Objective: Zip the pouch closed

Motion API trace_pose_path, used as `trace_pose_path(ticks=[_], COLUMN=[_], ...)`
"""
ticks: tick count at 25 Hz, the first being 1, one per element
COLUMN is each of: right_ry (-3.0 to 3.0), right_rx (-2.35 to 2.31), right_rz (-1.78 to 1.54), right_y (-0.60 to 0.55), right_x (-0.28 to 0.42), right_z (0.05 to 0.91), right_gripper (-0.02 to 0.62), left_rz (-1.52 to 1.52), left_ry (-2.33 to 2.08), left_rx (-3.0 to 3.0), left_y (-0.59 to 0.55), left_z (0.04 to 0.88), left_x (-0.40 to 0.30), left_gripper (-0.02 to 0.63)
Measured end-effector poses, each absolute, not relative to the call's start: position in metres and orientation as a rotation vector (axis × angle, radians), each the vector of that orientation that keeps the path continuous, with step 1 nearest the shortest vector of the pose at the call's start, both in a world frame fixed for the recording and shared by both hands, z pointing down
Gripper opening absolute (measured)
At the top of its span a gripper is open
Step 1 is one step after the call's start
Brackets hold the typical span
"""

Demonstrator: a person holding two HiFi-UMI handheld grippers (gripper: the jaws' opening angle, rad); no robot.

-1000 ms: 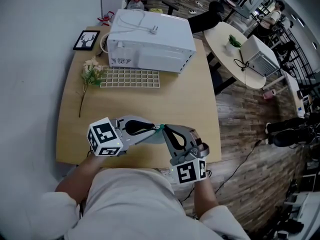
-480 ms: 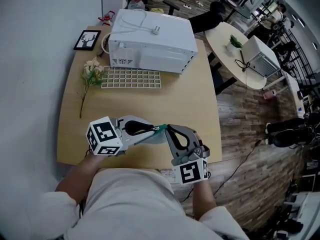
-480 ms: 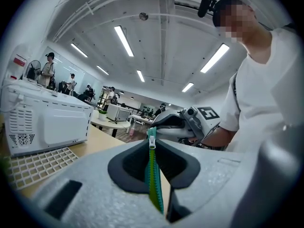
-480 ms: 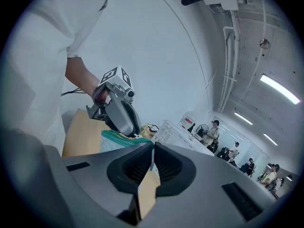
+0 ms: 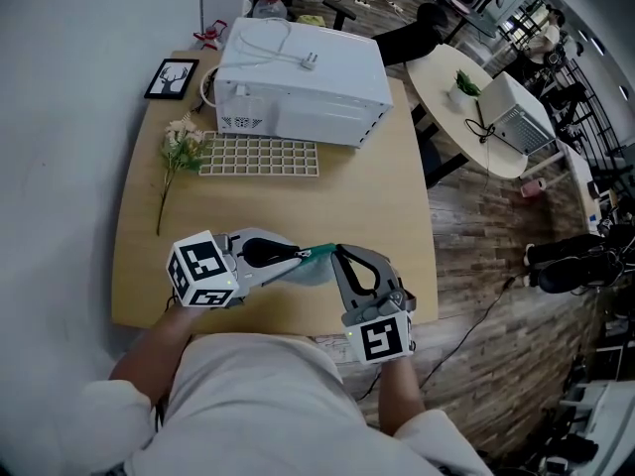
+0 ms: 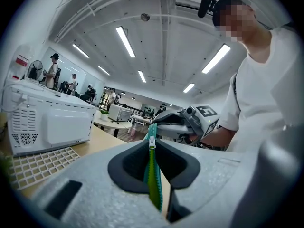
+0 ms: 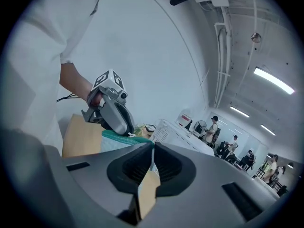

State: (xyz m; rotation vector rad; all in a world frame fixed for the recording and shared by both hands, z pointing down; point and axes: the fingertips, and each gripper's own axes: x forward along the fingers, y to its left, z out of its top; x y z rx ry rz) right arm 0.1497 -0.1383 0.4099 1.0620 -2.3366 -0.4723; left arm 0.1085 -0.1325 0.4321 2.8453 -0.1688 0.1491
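2 grippers meet above the table's (image 5: 298,196) near edge in the head view: left gripper (image 5: 294,257) and right gripper (image 5: 335,258), a teal pouch (image 5: 314,269) stretched between them. Left gripper view: jaws clamped on the pouch's zipper edge. Right gripper view: jaws pinched onto the pouch's end.
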Motion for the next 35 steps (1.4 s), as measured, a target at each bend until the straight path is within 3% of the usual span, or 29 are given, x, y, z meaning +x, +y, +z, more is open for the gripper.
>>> trace_pose_path(ticks=[35], right_ry=[-2.269], right_rx=[1.183], right_rz=[-0.328], right_y=[-0.146], right_x=[0.152], right_z=[0.408], right_gripper=[0.019], left_rz=[0.23], left_ry=[-0.241], left_rx=[2.863], left_y=[-0.149], left_z=[0.432], left_x=[0.061], left_gripper=[0.048])
